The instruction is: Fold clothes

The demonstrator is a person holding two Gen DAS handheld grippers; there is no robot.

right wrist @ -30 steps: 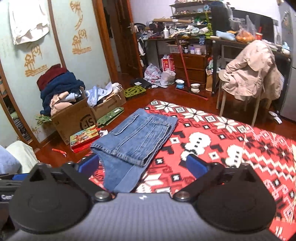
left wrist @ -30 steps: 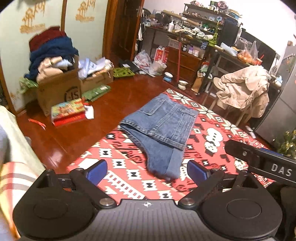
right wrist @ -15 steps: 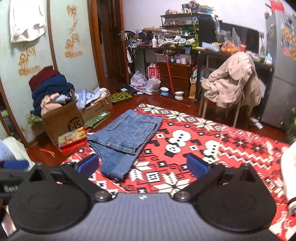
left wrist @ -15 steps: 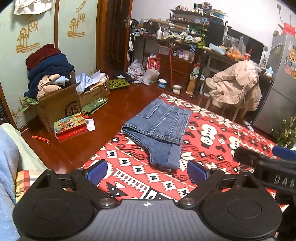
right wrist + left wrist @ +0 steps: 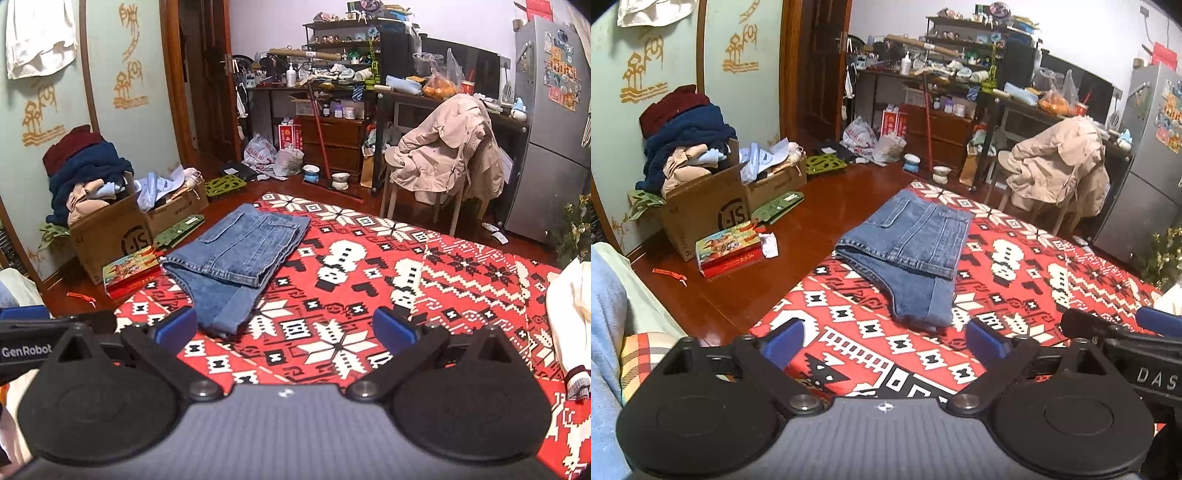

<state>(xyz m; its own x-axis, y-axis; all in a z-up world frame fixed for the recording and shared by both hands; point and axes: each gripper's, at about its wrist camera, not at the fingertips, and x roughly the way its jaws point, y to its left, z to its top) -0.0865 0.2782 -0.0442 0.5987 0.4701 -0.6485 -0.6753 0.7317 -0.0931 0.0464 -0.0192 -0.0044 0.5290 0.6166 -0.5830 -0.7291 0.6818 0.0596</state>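
Folded blue denim shorts lie on the red patterned rug, near its left edge; they also show in the right wrist view. My left gripper is open and empty, held well back from the shorts. My right gripper is open and empty, also back from the shorts, to their right. A cream garment lies at the rug's right edge.
Cardboard boxes heaped with clothes stand by the left wall, with a colourful box on the wooden floor. A chair draped with a beige coat, cluttered desks and a fridge line the back.
Both grippers have pulled back and risen away from the shorts, which look smaller and farther. The shorts lie unchanged.
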